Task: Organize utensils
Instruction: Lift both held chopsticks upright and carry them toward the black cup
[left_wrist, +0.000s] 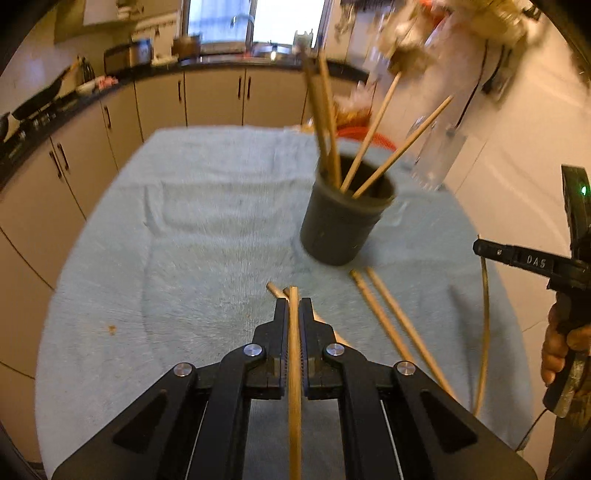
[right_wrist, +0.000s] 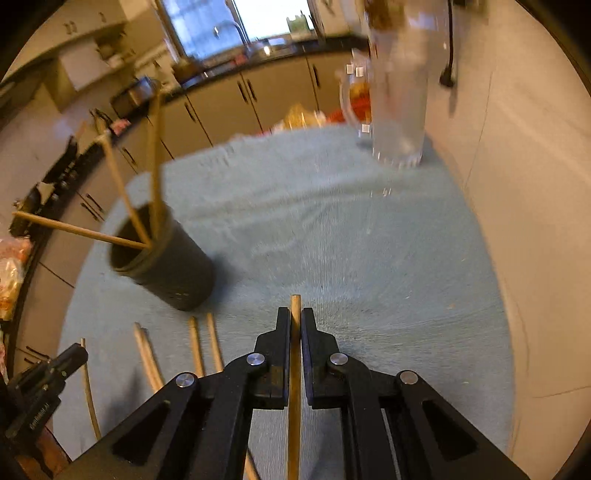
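My left gripper (left_wrist: 293, 306) is shut on a wooden chopstick (left_wrist: 294, 369) that runs lengthwise between its jaws, lifted above the light blue towel (left_wrist: 207, 236). My right gripper (right_wrist: 294, 315) is likewise shut on another wooden chopstick (right_wrist: 294, 391). A dark round holder (left_wrist: 343, 218) stands ahead and to the right in the left wrist view, with several chopsticks upright in it. The same holder (right_wrist: 166, 266) sits at the left in the right wrist view. Several loose chopsticks (left_wrist: 391, 317) lie on the towel in front of the holder, and the right wrist view shows these loose chopsticks (right_wrist: 147, 358) at lower left.
A tall clear glass (right_wrist: 399, 110) stands at the towel's far right, with a glass jug (right_wrist: 354, 96) behind it. Kitchen cabinets (left_wrist: 159, 99) and a dark counter curve behind and to the left. A hand holding the other gripper (left_wrist: 561, 266) shows at the right edge.
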